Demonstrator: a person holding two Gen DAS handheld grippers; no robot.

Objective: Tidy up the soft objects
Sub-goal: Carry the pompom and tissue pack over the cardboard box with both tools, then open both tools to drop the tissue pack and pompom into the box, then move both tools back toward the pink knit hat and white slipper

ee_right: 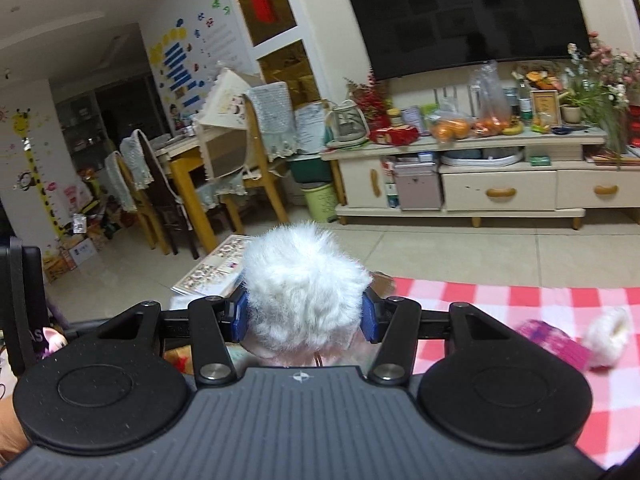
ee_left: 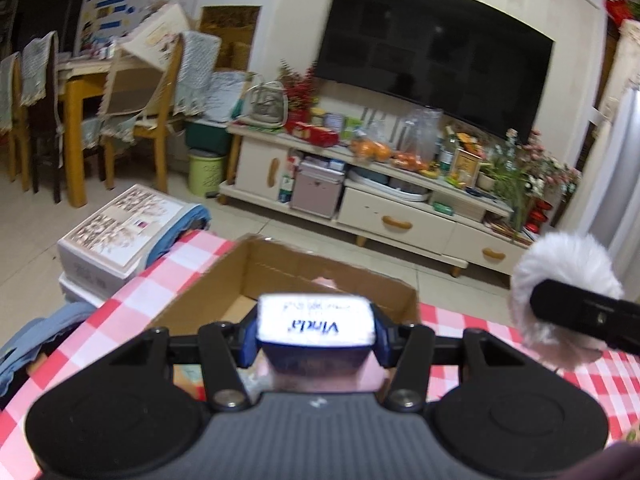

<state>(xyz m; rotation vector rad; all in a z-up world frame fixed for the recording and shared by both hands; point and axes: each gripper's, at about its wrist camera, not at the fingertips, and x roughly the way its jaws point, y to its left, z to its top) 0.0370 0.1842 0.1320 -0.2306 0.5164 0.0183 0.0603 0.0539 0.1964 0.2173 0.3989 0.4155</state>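
My left gripper (ee_left: 316,338) is shut on a white and blue Vinda tissue pack (ee_left: 316,322) and holds it above the open cardboard box (ee_left: 224,280) on the red checked tablecloth (ee_left: 120,312). Something pink (ee_left: 325,282) shows inside the box at its far wall. My right gripper (ee_right: 305,316) is shut on a white fluffy ball (ee_right: 304,300); it also shows at the right of the left wrist view (ee_left: 560,292), raised above the table. A purple packet (ee_right: 554,338) and a small white fluffy item (ee_right: 608,336) lie on the cloth (ee_right: 500,304) to the right.
A flat printed box (ee_left: 116,232) stands on the floor left of the table. A TV cabinet (ee_left: 400,224) with fruit and bottles lines the far wall under a TV (ee_left: 432,48). Dining table and chairs (ee_left: 132,92) stand at the far left.
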